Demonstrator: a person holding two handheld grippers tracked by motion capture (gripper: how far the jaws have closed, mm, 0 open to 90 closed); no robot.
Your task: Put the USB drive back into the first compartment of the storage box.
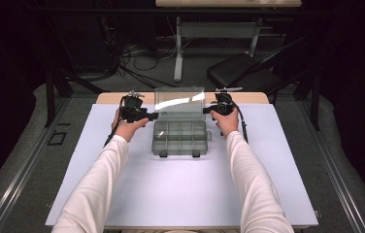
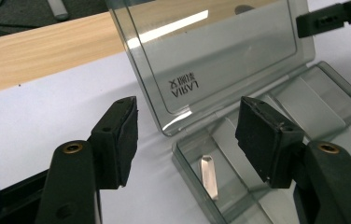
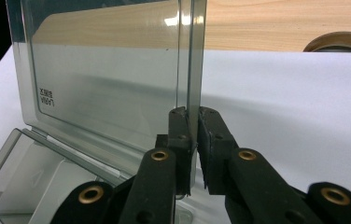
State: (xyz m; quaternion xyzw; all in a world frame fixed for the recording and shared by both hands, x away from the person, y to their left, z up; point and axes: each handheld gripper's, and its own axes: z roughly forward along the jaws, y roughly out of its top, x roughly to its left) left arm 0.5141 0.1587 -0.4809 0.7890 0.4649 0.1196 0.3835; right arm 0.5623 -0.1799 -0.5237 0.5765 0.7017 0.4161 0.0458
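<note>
White table (image 1: 180,194), right gripper (image 3: 195,122) clamping upright lid (image 3: 117,70), left gripper (image 2: 185,135) wide, empty.

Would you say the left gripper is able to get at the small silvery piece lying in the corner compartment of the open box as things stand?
Probably yes. The lid stands raised, pinched at its edge by the right gripper, so the compartment holding the silvery piece is uncovered. The left gripper hangs open just above it, with nothing between.
</note>
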